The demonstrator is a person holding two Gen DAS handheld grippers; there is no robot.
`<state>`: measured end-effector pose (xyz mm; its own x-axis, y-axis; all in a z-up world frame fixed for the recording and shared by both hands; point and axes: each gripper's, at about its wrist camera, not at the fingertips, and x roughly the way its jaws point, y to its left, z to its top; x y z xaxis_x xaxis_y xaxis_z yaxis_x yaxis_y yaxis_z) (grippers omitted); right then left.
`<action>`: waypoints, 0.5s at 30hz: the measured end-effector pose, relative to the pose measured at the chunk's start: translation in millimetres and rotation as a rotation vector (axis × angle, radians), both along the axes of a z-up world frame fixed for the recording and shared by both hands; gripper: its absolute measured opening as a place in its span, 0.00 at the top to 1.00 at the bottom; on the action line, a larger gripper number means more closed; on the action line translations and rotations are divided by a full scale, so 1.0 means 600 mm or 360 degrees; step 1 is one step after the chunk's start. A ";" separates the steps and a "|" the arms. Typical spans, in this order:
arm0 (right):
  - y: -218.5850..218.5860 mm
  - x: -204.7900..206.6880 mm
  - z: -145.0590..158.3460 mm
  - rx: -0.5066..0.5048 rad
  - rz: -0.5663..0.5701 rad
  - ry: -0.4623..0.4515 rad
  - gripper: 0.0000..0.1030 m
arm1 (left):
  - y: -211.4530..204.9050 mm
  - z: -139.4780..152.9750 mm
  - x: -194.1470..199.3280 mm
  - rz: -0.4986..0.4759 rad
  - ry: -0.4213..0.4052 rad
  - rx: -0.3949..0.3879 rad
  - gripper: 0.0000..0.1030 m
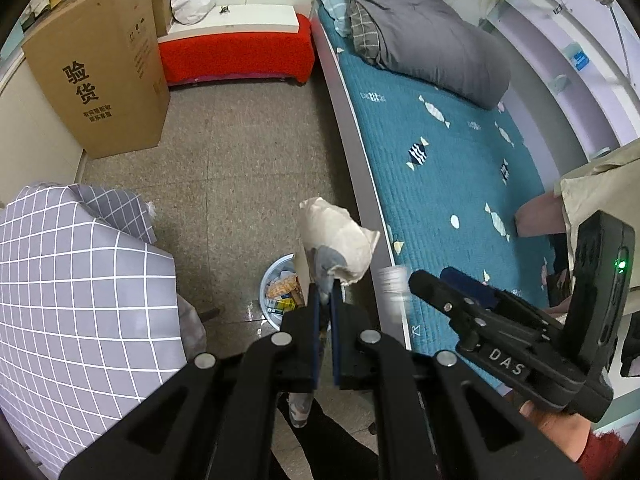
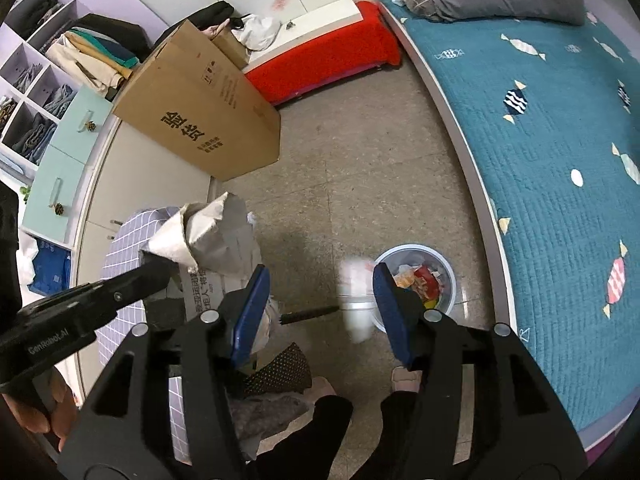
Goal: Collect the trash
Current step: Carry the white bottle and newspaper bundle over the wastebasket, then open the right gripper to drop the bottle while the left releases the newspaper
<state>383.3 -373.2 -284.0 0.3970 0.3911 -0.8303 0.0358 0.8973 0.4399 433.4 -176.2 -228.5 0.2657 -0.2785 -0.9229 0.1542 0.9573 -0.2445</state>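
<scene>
— While my left tongs [image 1: 326,292] pinch the crumpled paper [image 1: 340,240], where's the bin?
— Below them on the floor: the bin [image 2: 450,276], full of wrappers, beside the bed [image 2: 560,160].
— And my right tongs [image 2: 320,312]?
— Jaws apart; a blurred white cup [image 2: 356,300] is between them, untouched.

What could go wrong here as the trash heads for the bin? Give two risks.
The blurred white cup, loose between the right gripper's open pads, is beside the bin, not over it, and may land on the floor. The crumpled paper, pinched at one end by the left gripper, looks bulky for an already littered bin.
</scene>
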 end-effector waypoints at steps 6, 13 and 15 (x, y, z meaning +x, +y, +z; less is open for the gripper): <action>-0.009 -0.002 -0.001 0.0005 -0.0016 0.0006 0.48 | -0.013 -0.006 0.004 -0.0036 0.0019 0.0013 0.95; -0.025 -0.011 0.002 0.0017 -0.0048 0.0006 0.48 | -0.034 -0.010 0.010 -0.0086 0.0033 0.0026 0.95; -0.029 -0.013 0.001 0.0018 -0.0058 0.0007 0.48 | -0.040 -0.013 0.012 -0.0101 0.0040 0.0030 0.95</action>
